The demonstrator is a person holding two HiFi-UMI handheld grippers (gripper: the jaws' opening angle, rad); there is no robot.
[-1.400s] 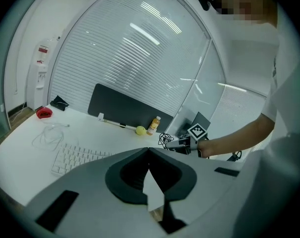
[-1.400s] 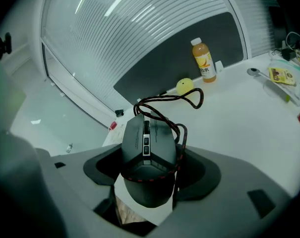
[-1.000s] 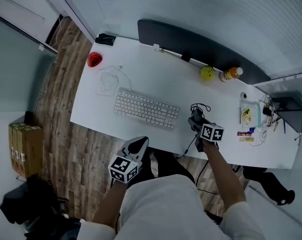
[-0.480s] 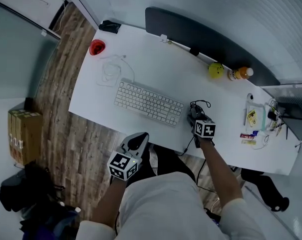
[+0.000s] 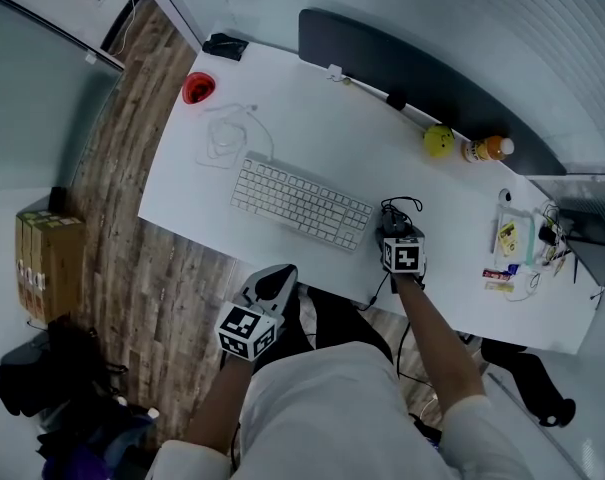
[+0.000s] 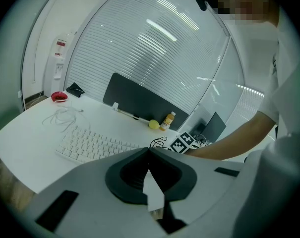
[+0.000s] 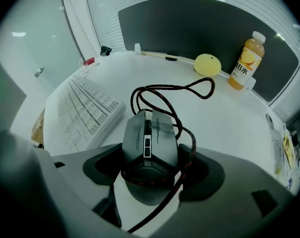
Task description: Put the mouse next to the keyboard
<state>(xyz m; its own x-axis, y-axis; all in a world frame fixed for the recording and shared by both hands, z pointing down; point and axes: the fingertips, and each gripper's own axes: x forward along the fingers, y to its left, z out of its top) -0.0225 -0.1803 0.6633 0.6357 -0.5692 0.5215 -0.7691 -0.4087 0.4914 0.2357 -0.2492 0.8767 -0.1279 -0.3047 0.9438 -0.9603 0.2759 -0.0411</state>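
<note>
On the white desk (image 5: pixel 382 158), a white keyboard (image 5: pixel 300 204) lies near the front edge, slanted. Just beside its right end, at about 4 o'clock from its middle, the right gripper (image 5: pixel 397 240) has its jaws spread wide and pressed against both sides of a grey mouse (image 7: pixel 150 148). The mouse points toward 12 o'clock in the right gripper view, with the keyboard's end at its 10 o'clock. A black-and-red cable (image 7: pixel 189 88) loops ahead of the mouse, crosses its right flank and trails back between the jaws. Whether the mouse rests on the desk or hangs just above it, I cannot tell.

At 1 o'clock from the mouse, by the dark back panel (image 5: pixel 412 68), sit a yellow ball (image 5: pixel 438 140) and an orange bottle (image 5: pixel 485 149), near each other. At 10 o'clock from the keyboard lie a thin white cord (image 5: pixel 222 138) and, farther out at the corner, a small red thing (image 5: pixel 196 88).

Off the desk's front edge, at 7 o'clock from the keyboard, the left gripper (image 5: pixel 275 283) hangs with its jaws closed tip to tip, nothing between them.
</note>
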